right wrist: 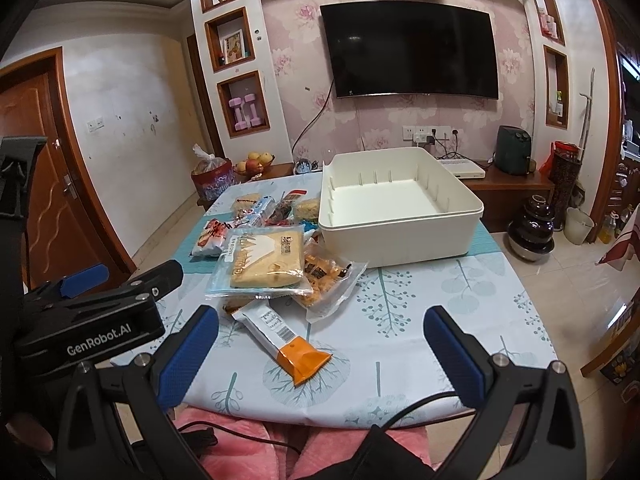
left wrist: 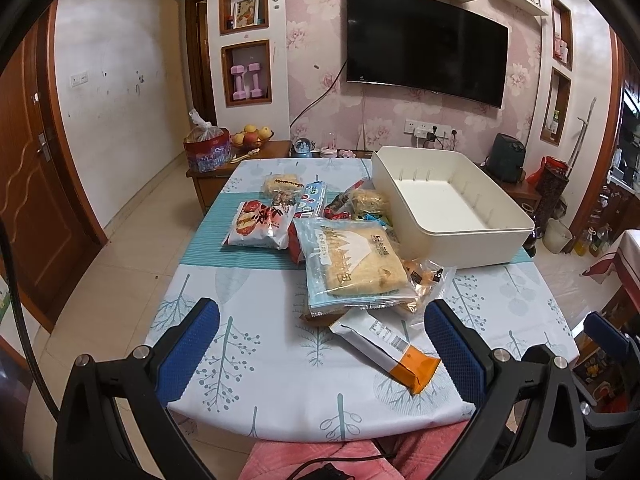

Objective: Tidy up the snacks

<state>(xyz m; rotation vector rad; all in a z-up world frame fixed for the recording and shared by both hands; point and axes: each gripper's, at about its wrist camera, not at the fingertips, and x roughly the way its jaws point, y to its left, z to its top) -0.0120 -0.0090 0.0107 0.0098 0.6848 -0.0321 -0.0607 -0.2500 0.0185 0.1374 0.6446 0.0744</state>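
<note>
A pile of snack packets lies on the table's left half. On top is a large clear bread bag [left wrist: 352, 264] [right wrist: 264, 262]. Nearest me lies a white and orange bar wrapper [left wrist: 388, 346] [right wrist: 286, 338]. A red and white packet [left wrist: 262, 222] [right wrist: 208, 240] sits further left. To the right of the pile stands a white bin [left wrist: 464, 236] [right wrist: 400, 236] with nothing inside. My left gripper [left wrist: 322, 344] hangs open above the near table edge, the bar wrapper between its blue fingers. My right gripper [right wrist: 320, 344] is open too, just right of that wrapper.
The table [left wrist: 248, 360] [right wrist: 440, 320] wears a white cloth with a teal runner. Behind it a low wooden cabinet [left wrist: 256, 152] carries a fruit bowl [left wrist: 252, 136] and a bagged red tin [left wrist: 208, 148]. A TV [left wrist: 424, 40] hangs on the wall. Pink-clad knees [right wrist: 248, 448] show below.
</note>
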